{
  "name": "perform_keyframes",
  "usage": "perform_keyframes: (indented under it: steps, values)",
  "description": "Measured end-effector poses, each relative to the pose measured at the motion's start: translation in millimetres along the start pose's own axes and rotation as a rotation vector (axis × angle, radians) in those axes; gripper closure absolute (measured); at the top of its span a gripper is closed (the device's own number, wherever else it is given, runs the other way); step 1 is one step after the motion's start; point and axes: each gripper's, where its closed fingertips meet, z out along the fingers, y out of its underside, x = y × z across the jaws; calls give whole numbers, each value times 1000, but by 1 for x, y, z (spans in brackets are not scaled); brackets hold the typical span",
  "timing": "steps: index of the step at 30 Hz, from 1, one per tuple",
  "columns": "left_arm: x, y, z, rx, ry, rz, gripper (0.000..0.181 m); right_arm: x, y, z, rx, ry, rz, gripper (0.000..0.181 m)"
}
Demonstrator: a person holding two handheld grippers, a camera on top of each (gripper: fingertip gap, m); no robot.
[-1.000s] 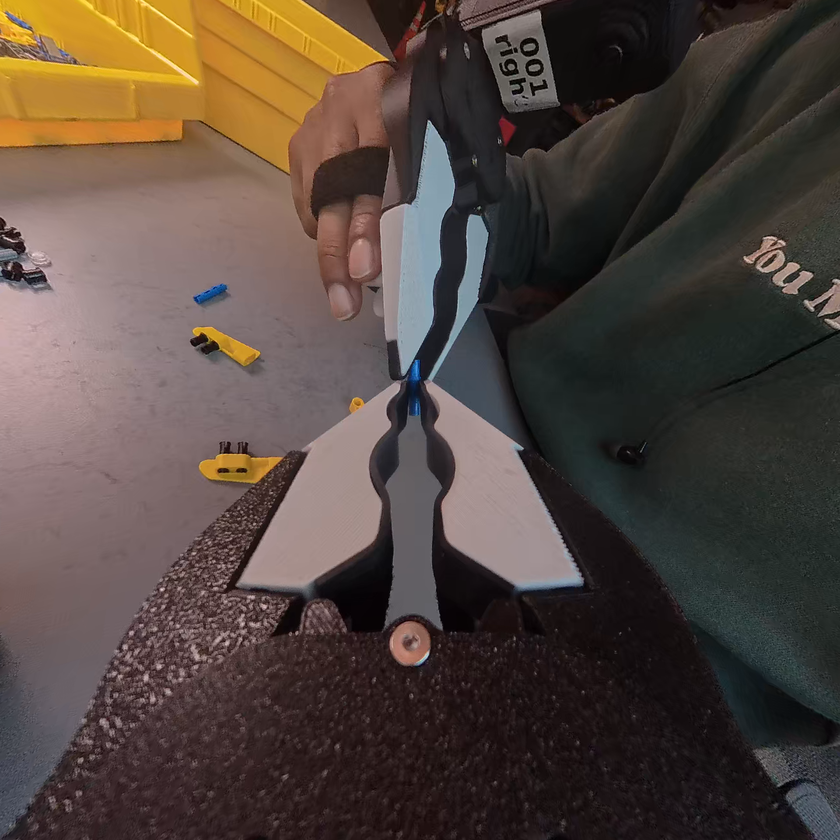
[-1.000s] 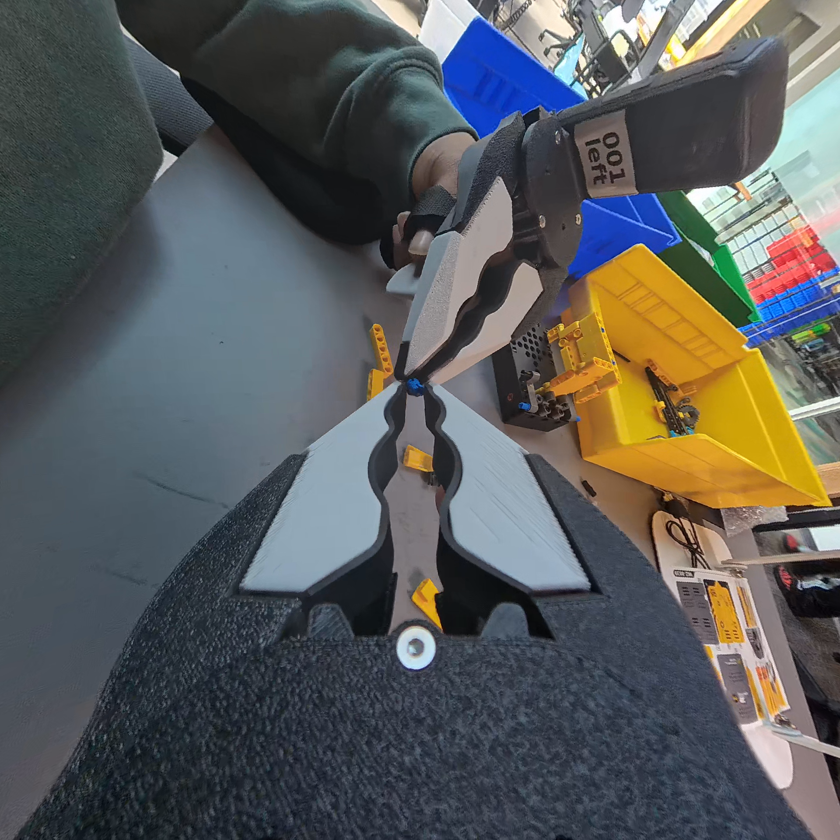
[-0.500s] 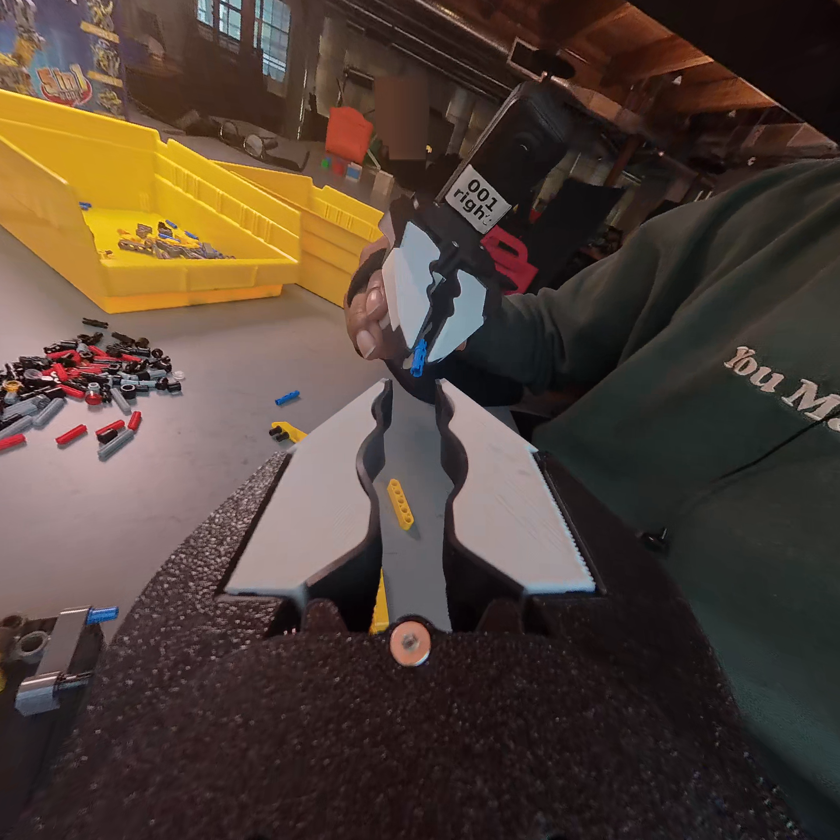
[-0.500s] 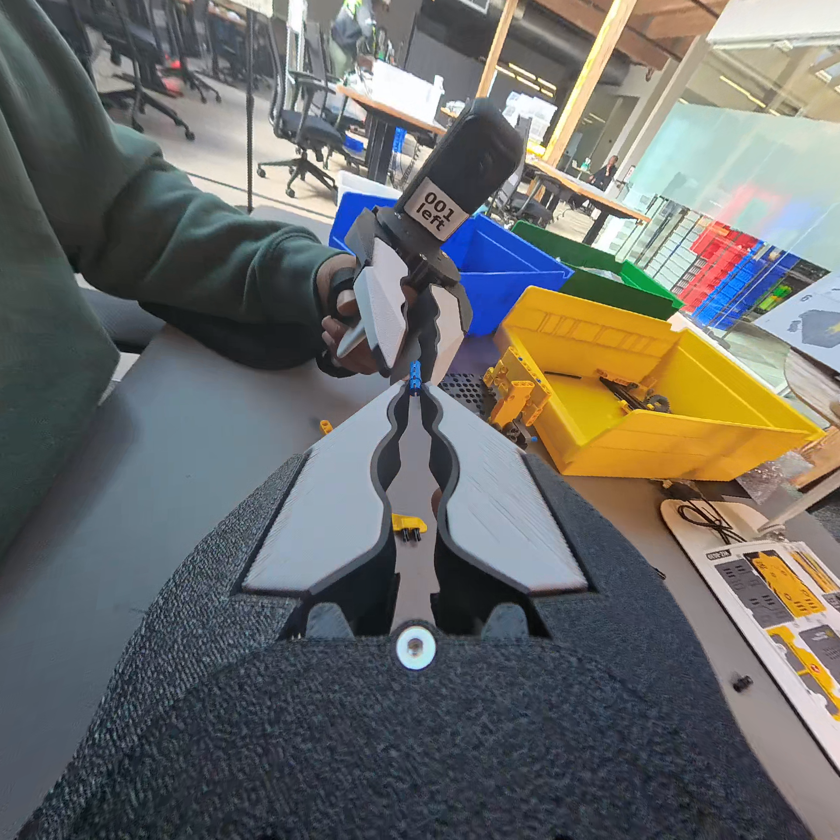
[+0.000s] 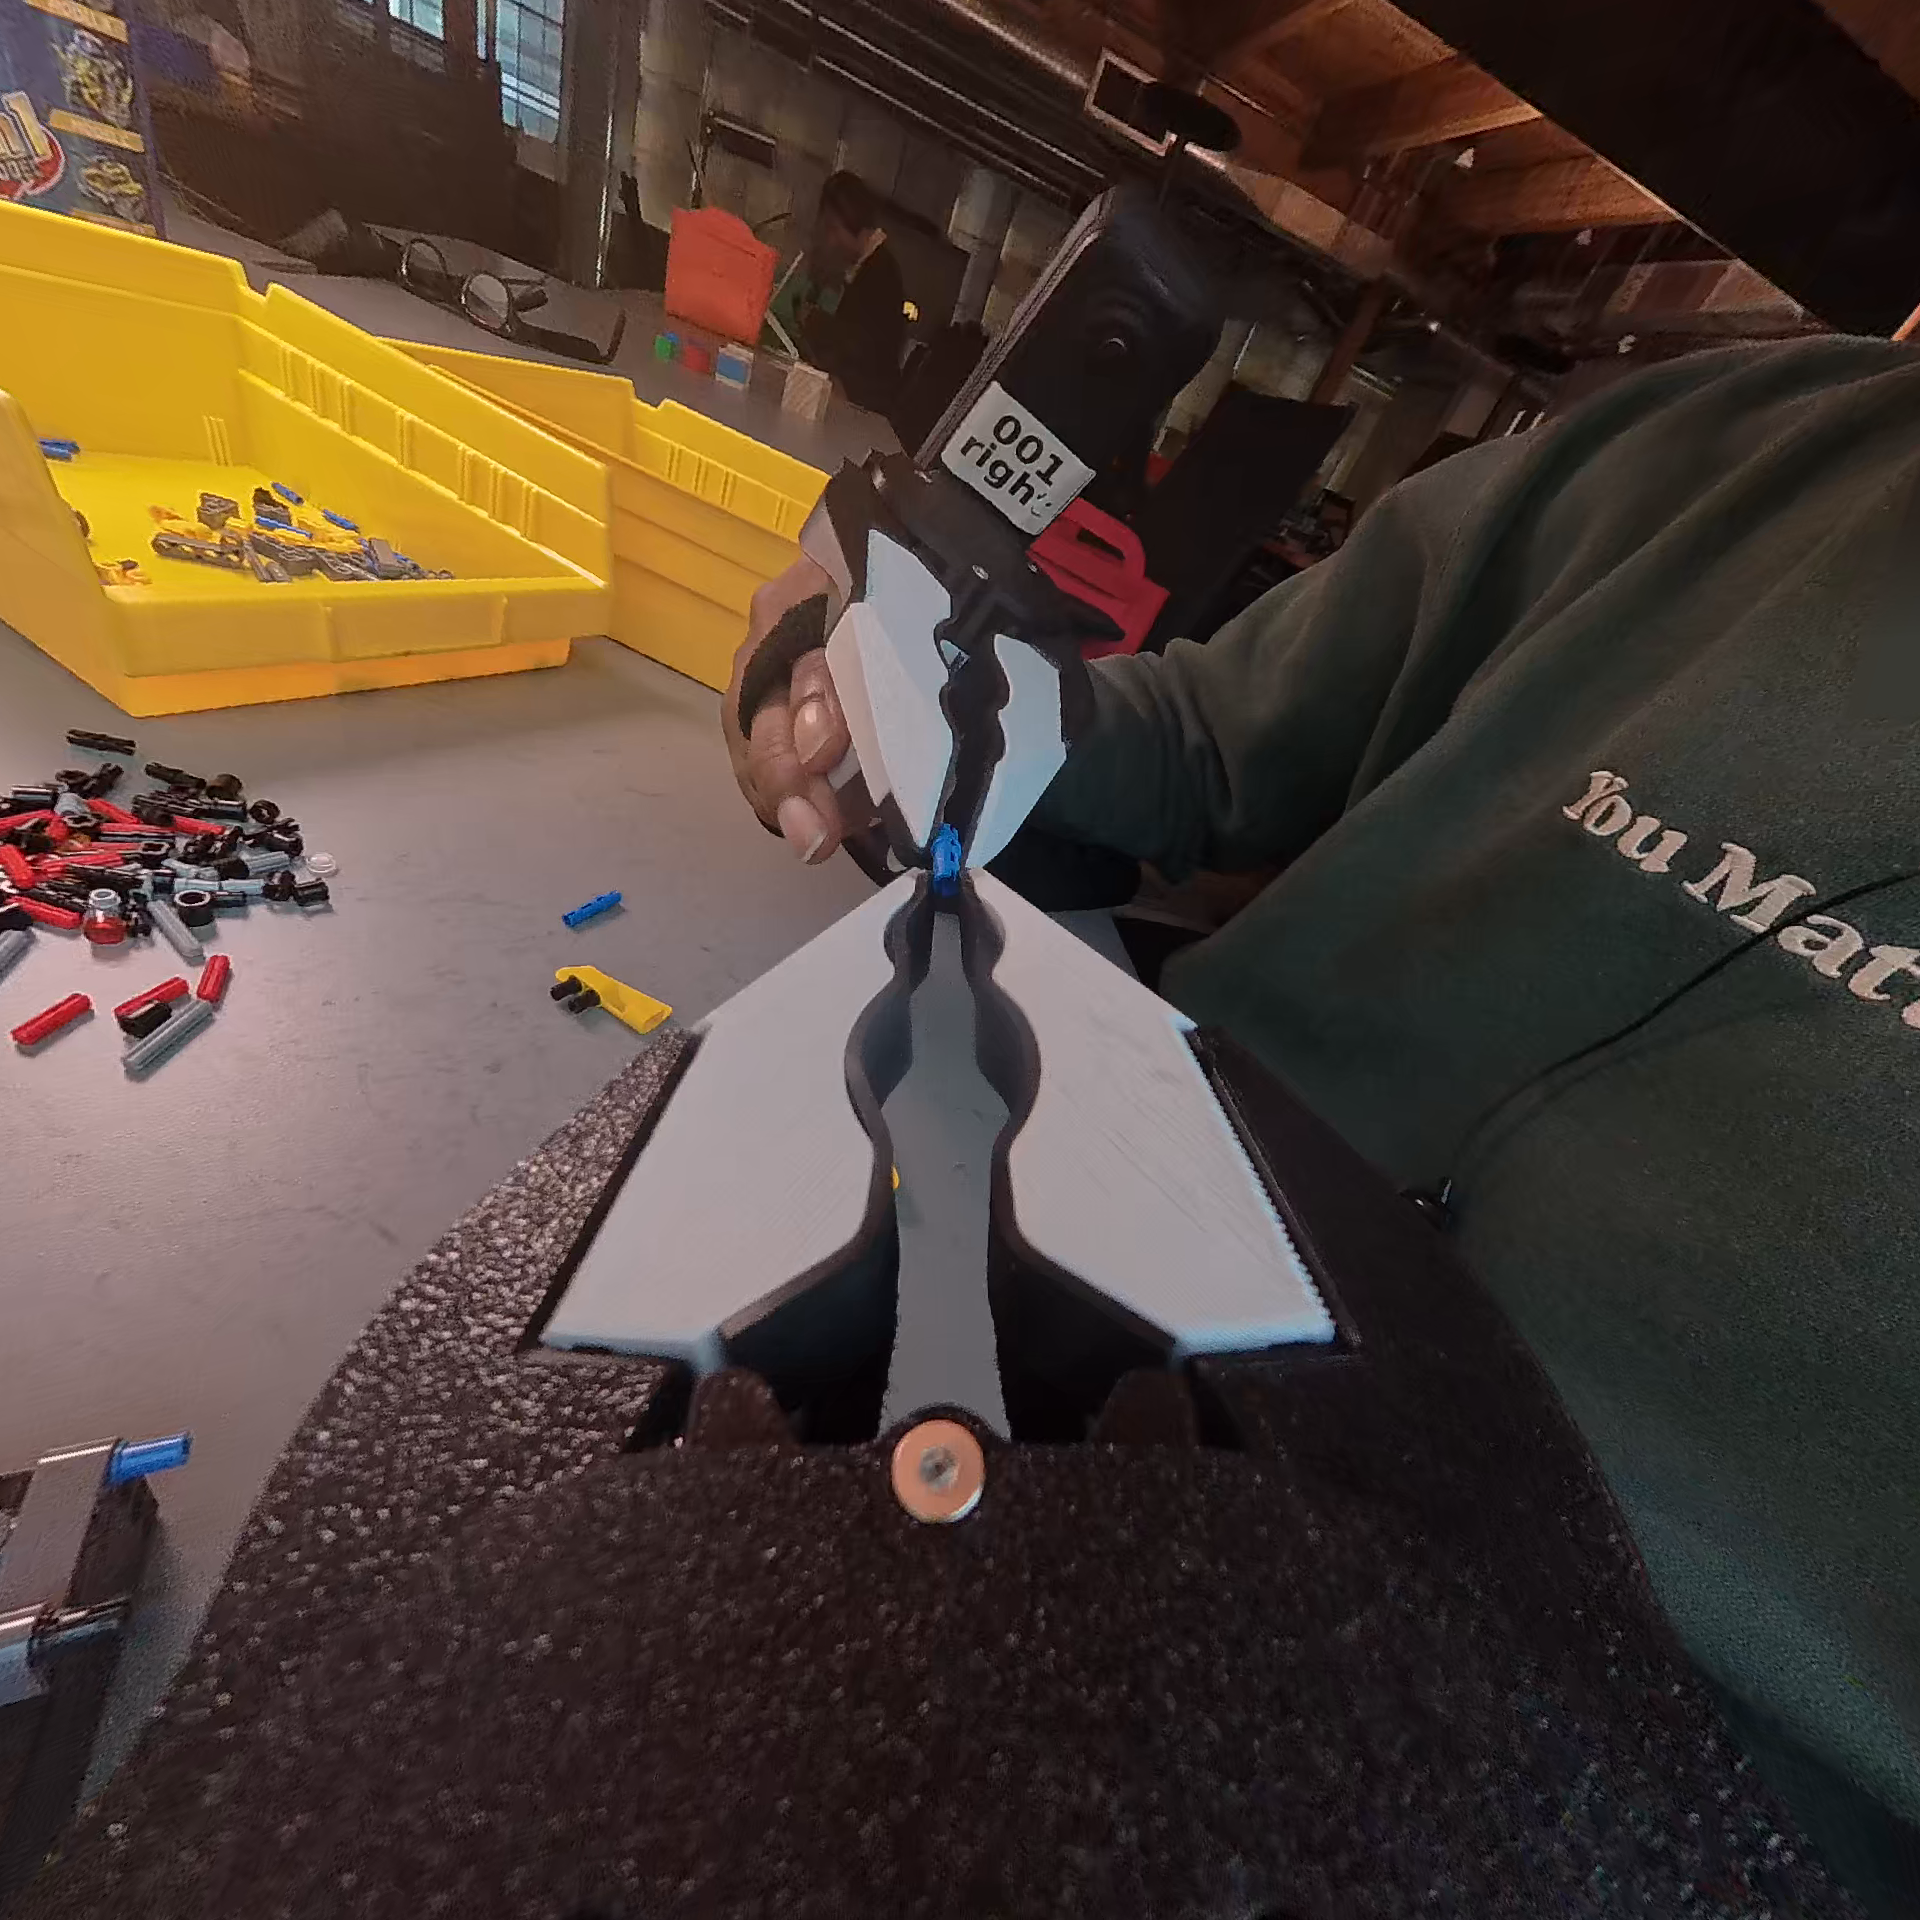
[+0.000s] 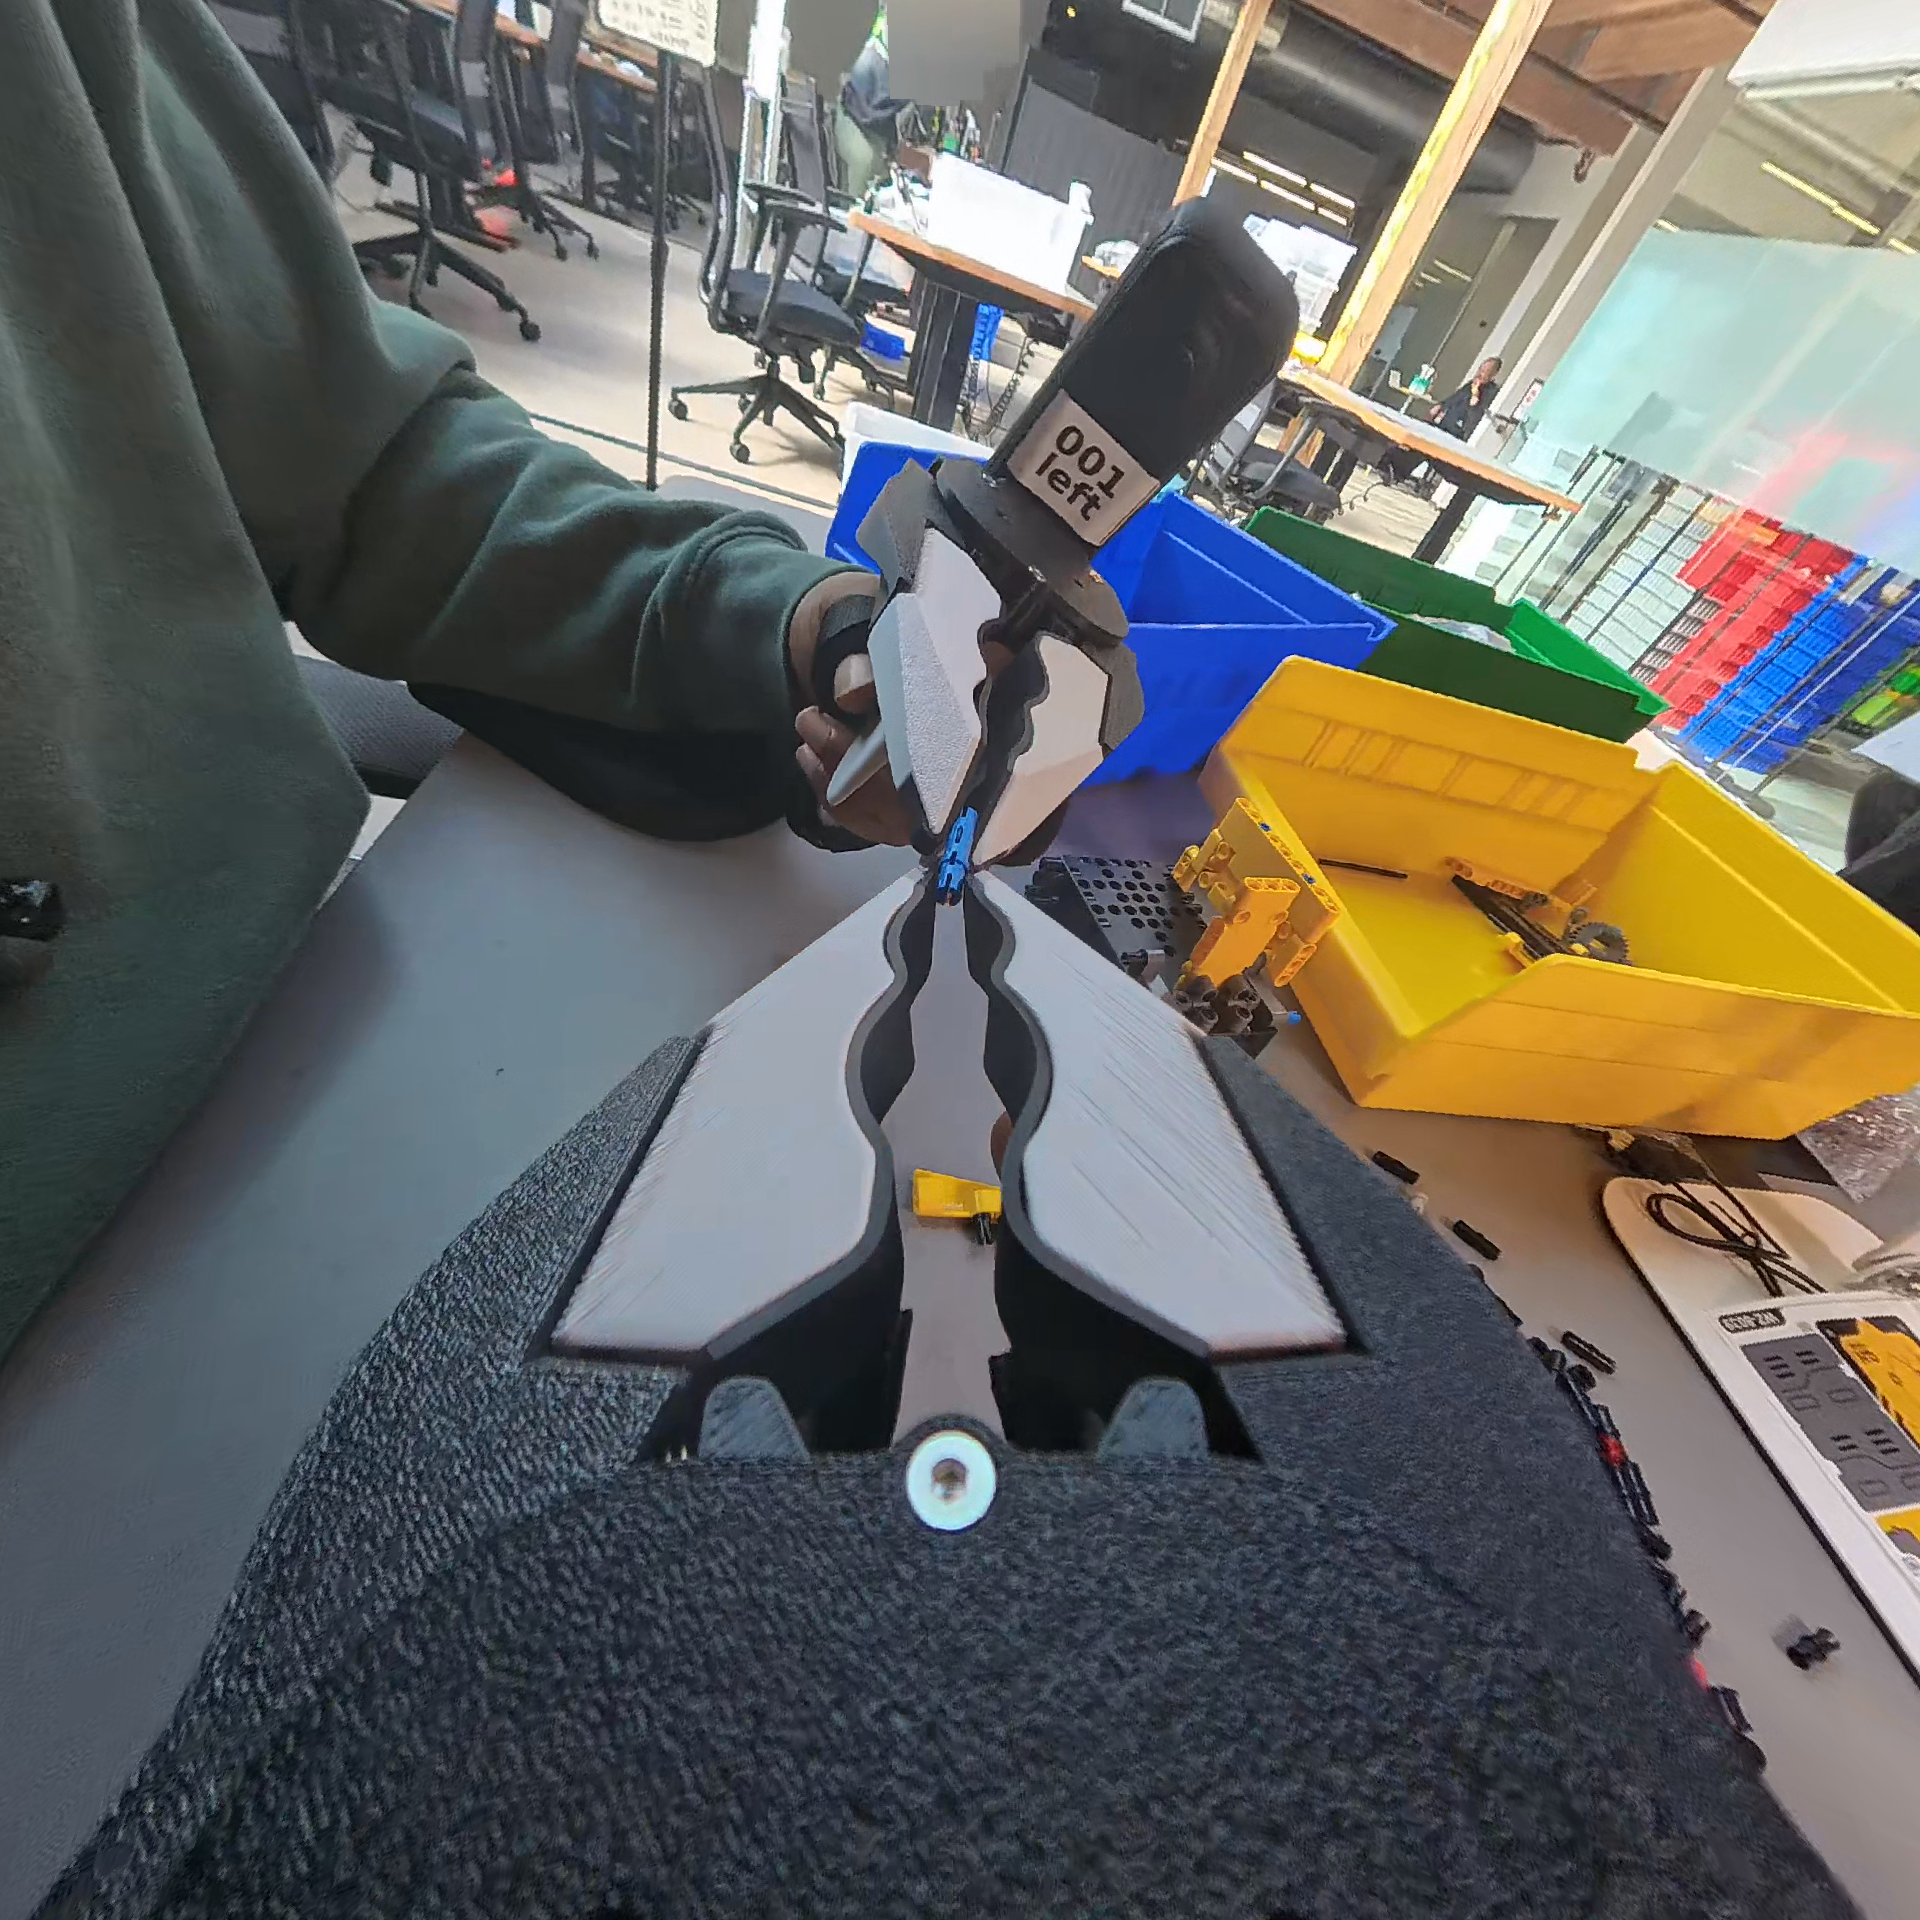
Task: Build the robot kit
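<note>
Bridging the tips of both tools, a small blue pin hangs in the air above the grey table, between the two grippers and in front of the person's green sweatshirt. The left gripper has its grey fingers drawn nearly together, with the pin's near end nipped at their tips; the right gripper is closed the same way on the opposite end, so each pair of tongs grips one end and the two tools meet nose to nose. Each gripper points up and inward, held in a hand with a black strap across one finger, the sleeves reaching in from the body. Below the pin, a yellow angled piece with black pegs lies on the table, with a loose blue pin just beyond it. Only the left wrist view shows a scatter of red, black and grey pins, two yellow bins side by side, the nearer one holding small parts, and a grey-and-black assembly at the lower left edge. Only the right wrist view shows a yellow and black model beside another yellow bin, blue and green bins behind it, and a printed instruction sheet at the right.
</note>
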Motion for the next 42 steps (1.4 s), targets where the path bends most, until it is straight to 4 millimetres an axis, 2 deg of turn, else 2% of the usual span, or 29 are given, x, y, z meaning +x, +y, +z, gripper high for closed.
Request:
perform_keyframes:
  steps: [4,13,18,21,30,34,42]
  values:
    - [2,8,2,-39,23,-13,178,-11,10,4,-65,-32,-70,169]
    - [1,10,2,-48,27,-36,178,-13,11,4,-90,-31,-82,163]
    - [2,9,1,-49,29,-39,178,-12,10,5,-85,-17,-91,164]
    - [4,10,2,-54,43,-44,179,-9,8,4,-79,9,-110,177]
    - [5,9,2,-46,57,-57,178,-9,6,2,-60,-6,-81,177]
    - [5,7,0,-37,59,-57,178,-9,4,0,-54,-17,-47,165]
    - [9,13,5,-55,88,-67,178,-14,6,2,-74,-34,-66,176]
